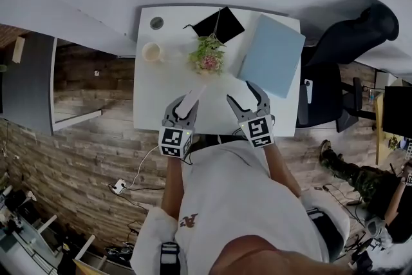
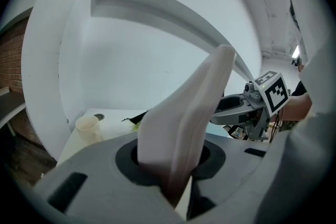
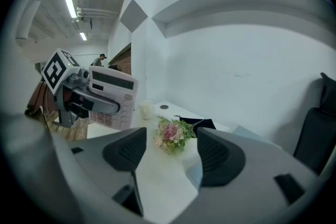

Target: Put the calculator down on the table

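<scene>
Head view, starting at the left: a white table stands against a pale wall. A small cream cup stands near its left edge, and a round grey grommet is set into the far left corner.

The left tongs hang over the near part of the table, clenched on the calculator. It is a white calculator that sticks out of the tongs toward the middle of the table. In the left gripper view it fills the gap between the jaws, with both dark pads pressed against it. It stands on edge and leans to the right. In the right gripper view its display and keys face sideways, and it looks to be held clear of the table rather than resting on it.

A small bunch of green leaves with pink flowers sits at the middle of the table. A black folder lies just behind it at the far edge.

The right tongs hover just right of the left pair, over the near edge. Their jaws are spread wide and they grip nothing. The right gripper view shows only bare table and the flowers, which are well beyond the gap.

A pale blue folder lies further right, covering the far right corner of the table. A black office chair stands beside that side of the table.
</scene>
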Available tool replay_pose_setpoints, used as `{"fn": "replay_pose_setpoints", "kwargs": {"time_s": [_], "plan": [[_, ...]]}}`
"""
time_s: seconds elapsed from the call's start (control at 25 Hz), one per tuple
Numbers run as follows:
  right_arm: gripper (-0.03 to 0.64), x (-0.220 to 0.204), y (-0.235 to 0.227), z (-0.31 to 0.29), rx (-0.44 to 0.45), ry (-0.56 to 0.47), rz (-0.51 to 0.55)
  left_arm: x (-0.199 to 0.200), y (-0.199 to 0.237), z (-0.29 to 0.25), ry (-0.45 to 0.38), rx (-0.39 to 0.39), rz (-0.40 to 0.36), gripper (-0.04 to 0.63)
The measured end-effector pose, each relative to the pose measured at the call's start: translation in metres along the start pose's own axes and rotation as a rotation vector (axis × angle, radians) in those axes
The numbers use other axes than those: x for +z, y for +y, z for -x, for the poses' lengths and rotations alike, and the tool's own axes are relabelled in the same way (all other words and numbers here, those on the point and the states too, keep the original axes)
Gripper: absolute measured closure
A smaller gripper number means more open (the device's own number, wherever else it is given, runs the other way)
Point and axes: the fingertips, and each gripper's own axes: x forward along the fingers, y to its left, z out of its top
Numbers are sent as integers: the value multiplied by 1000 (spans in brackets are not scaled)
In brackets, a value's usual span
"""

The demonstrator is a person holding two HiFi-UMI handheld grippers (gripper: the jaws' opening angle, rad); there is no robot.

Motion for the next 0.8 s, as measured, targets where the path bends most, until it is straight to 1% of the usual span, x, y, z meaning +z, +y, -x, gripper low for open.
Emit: {"fn": "replay_pose_setpoints", "kwargs": {"time_s": [0.12,0.24,0.4,0.52,0.8], "plan": [[314,-10,-2,-3,23,11,-14,-12,-3,-7,31,-3,26,495],[314,-20,-1,-6,48,21,-23,-23,-9,-14,58,-10,33,495],[318,-32,3,-5,67,44,-34,-34,-19,-22,86,-45,58,495],[326,-40,5,-6,60,61,-51,-45,-20,-27,115,-73,80,495],[330,-54,7,-9,9,106,-97,-66,-25,-38,170,-156,108,495]]}}
